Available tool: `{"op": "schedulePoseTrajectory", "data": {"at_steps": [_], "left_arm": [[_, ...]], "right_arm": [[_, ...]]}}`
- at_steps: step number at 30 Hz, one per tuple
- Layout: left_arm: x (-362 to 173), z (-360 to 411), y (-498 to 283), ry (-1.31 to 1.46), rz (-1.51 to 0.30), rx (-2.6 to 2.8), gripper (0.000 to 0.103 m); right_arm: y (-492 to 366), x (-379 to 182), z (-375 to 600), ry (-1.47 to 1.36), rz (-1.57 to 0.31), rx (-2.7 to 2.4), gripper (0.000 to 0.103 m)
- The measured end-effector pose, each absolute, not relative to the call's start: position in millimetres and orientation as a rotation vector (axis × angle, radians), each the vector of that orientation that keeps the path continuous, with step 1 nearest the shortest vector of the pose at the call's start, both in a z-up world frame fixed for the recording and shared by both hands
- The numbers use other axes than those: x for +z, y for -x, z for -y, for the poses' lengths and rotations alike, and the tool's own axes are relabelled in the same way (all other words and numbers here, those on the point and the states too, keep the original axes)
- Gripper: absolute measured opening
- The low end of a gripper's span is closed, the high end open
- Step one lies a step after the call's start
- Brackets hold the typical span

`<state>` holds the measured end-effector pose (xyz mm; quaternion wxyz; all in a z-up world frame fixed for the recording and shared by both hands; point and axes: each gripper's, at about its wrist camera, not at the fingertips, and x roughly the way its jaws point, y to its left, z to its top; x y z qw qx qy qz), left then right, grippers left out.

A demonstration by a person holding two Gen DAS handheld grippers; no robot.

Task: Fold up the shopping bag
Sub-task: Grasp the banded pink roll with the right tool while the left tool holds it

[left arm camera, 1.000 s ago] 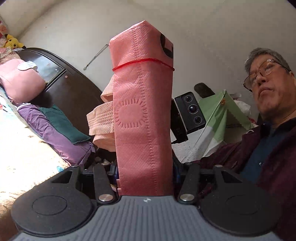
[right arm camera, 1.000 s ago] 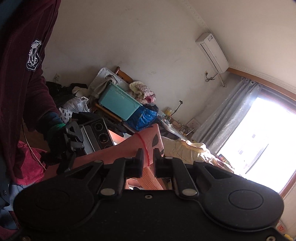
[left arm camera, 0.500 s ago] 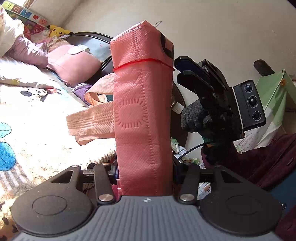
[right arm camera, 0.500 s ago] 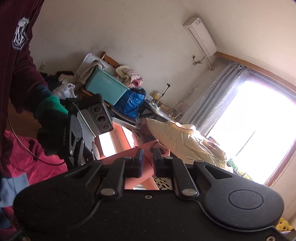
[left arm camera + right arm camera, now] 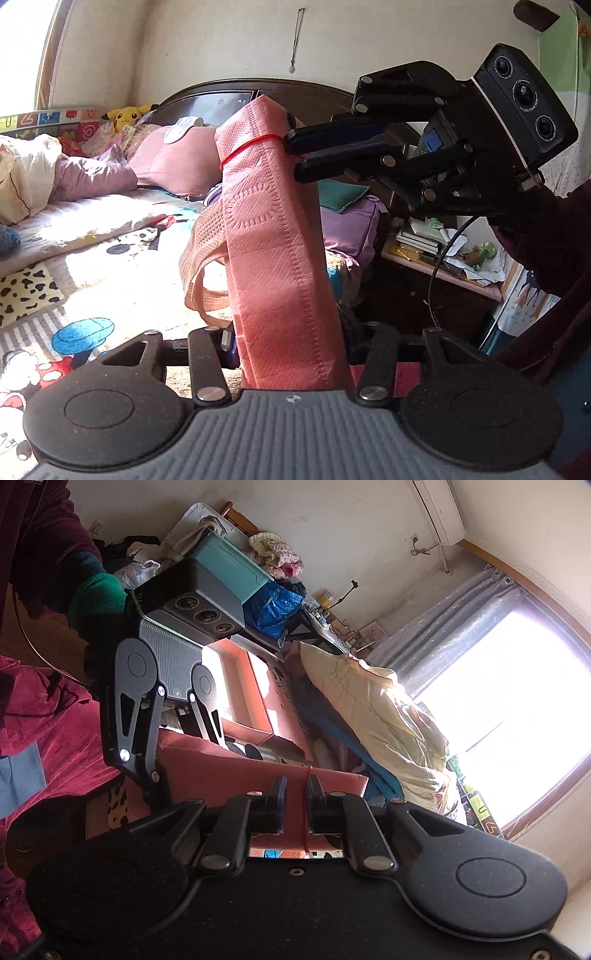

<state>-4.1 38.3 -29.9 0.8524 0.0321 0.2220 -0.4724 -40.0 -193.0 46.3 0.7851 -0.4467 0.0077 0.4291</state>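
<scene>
The folded pink shopping bag (image 5: 273, 236) stands up as a long, narrow bundle out of the left tool (image 5: 291, 345), whose two fingers press against its lower end from either side, so this tool is clamped on the bag. A thin red elastic band (image 5: 246, 146) circles the bundle near its top, and the bag's paler handles (image 5: 201, 273) hang loose in a loop off its left side. In the left wrist view the right tool (image 5: 293, 153) reaches in from the right, its fingers drawn close together with their tips at the bag's right edge, right where the band runs; whether they pinch the band itself or only touch the fabric there cannot be made out. In the right wrist view the bag (image 5: 236, 771) lies across the frame as a pink strip behind the right tool (image 5: 295, 794), with the red band (image 5: 306, 812) showing as a line in the narrow gap between the fingers. The left tool (image 5: 155, 775) comes in from the upper left of that view, held by a dark gloved hand with a green cuff (image 5: 98, 594) and a maroon sleeve (image 5: 40, 535). Beyond the bag in the left wrist view lie a bed (image 5: 92, 221) with a cartoon-print cover, pink pillows (image 5: 166, 162) and a yellow plush toy (image 5: 125, 114) against a dark headboard (image 5: 229, 94).
</scene>
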Motion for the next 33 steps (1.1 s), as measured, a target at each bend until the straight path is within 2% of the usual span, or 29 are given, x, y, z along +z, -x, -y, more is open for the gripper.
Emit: {"op": "schedulePoseTrajectory", "data": {"at_steps": [7,10,13,25,33], "left_arm": [[-25.2,-37.9,14.1,-0.086,-0.344,-0.994,0.046],[-25.1,-36.3,16.7,-0.069,-0.309,-0.982,0.046],[-24.9,-36.0,15.7,-0.038,-0.290,-0.972,0.046],[-35.5,-33.7,12.5,-0.004,-0.312,-0.989,0.045],[-44.5,-27.2,9.9,-0.021,-0.336,-1.010,0.045]], "right_arm": [[27.7,57.3,208.6,0.774,-0.105,0.933,0.008],[19.9,60.3,220.3,0.667,-0.138,0.957,0.001],[11.4,58.5,228.7,0.581,-0.186,0.967,0.000],[-33.2,28.0,249.8,0.156,-0.500,1.153,0.000],[-44.2,11.4,240.9,0.036,-0.635,1.294,0.000]]}}
